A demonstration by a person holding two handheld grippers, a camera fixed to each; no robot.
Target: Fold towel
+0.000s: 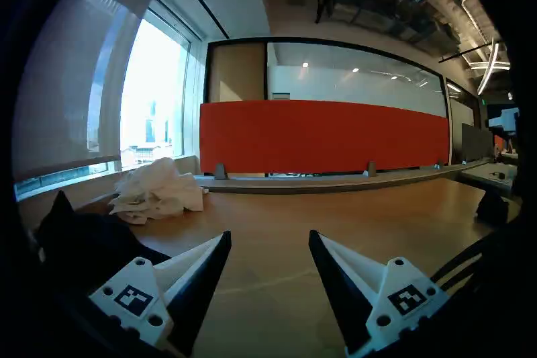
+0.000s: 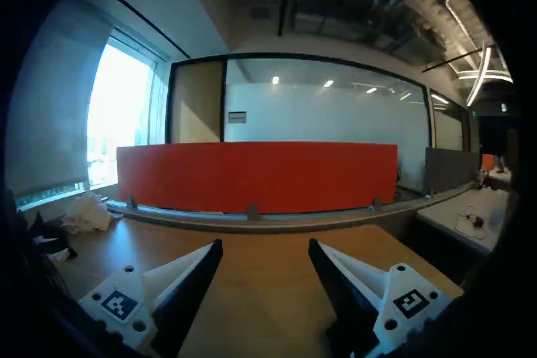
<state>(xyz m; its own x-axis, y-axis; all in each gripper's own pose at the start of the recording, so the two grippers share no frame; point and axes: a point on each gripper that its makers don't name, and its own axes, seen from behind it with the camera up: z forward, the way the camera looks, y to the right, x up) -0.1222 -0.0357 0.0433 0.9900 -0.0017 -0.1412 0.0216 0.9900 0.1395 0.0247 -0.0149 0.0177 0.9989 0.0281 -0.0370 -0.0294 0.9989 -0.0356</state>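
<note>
Towel [image 1: 158, 190] sits as a white crumpled heap on the wood surface [image 1: 349, 220], off toward the far left end, just below the window [image 1: 158, 106] and beside a dark item [image 1: 80, 244] I can't ID. The left claw [image 1: 269, 234] is spread wide w/ nothing between its fingers, and it's well apart from the heap. The right claw [image 2: 265, 242] is likewise spread and empty, and from its view the towel looks small and far to the left. Judging by the look, the cloth is soft, light and limp: lots of puffy folds, no stiffness, so it'll sag and drape once lifted and prob. won't hold any shape. Best hold would be a corner or a hemmed edge, pinching one layer only, but no corner can be picked out in that bundle (it likely needs shaking out flat first). The surface is smooth warm-toned wood w/ a slight sheen, so the fabric may slide when dragged, which is handy for spreading but bad for pinning a crease. Claw fingers are white plastic wedges w/ black inner faces tapering to points, each w/ a square printed marker. Behind it all runs a matte red divider [image 1: 322, 136], flat and rectangular, along the back edge.
</note>
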